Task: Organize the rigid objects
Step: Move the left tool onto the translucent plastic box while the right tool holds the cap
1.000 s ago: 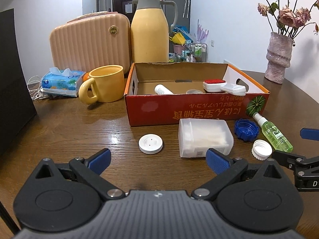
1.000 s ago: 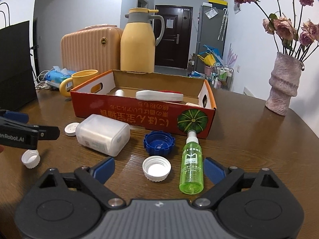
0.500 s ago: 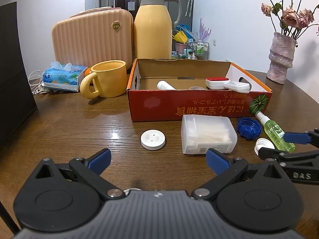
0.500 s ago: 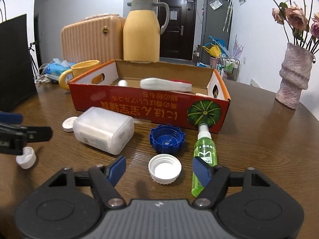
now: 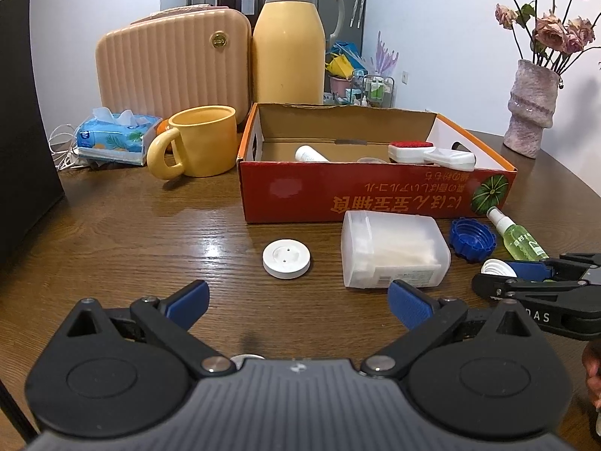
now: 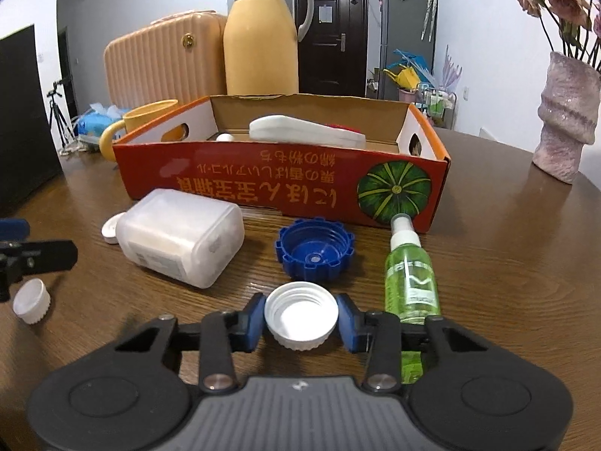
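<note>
The dark wooden worktop (image 6: 507,248) carries everything here. The largest thing on it is the red cardboard box (image 6: 278,184), open at the top, with a white brush (image 6: 304,131) lying inside. In front of the box, a frosted plastic container (image 6: 180,236) lies on its side, and a small white disc (image 5: 286,258) sits just left of it. To the container's right rests a blue screw cap (image 6: 314,248), open side up, and beside that a green spray bottle (image 6: 411,278) lies with its nozzle toward the box.

My right hand-held gripper (image 6: 301,319) is low at the worktop, its blue pads (image 6: 252,321) closed in against both sides of a white bottle cap (image 6: 301,315), which stands open side up just in front of the blue cap and next to the spray bottle. I am grasping that cap.

My left hand-held gripper (image 5: 298,298) hovers over the bare wood short of the white disc, its jaws spread wide and holding nothing. A smaller white cap (image 6: 32,300) lies on its side near it, well apart from the others.
</note>
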Motion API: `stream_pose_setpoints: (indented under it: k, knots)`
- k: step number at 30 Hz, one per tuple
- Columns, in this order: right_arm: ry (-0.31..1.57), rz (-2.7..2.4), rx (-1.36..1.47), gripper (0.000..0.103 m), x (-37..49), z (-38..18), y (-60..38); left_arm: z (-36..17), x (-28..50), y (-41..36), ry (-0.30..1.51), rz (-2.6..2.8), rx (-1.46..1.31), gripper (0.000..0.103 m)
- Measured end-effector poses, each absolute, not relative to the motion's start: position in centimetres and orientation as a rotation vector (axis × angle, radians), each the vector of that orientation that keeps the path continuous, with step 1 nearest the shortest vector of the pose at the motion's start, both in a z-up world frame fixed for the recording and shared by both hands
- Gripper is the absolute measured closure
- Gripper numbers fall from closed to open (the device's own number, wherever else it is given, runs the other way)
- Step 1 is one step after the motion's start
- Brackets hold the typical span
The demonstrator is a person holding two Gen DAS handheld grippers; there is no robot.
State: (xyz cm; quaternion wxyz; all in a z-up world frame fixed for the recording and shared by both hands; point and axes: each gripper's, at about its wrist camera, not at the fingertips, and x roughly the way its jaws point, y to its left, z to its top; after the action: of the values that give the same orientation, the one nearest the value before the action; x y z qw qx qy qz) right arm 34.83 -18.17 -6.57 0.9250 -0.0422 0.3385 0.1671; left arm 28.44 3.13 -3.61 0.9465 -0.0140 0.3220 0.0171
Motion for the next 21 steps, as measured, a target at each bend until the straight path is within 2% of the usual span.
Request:
stream_pose_setpoints:
  k: [21]
  knots:
    - [0.533, 0.292, 0.004, 0.063, 33.2, -4.5, -21.0, -2.8, 30.6, -0.5, 0.658, -0.015, -0.005, 0.0]
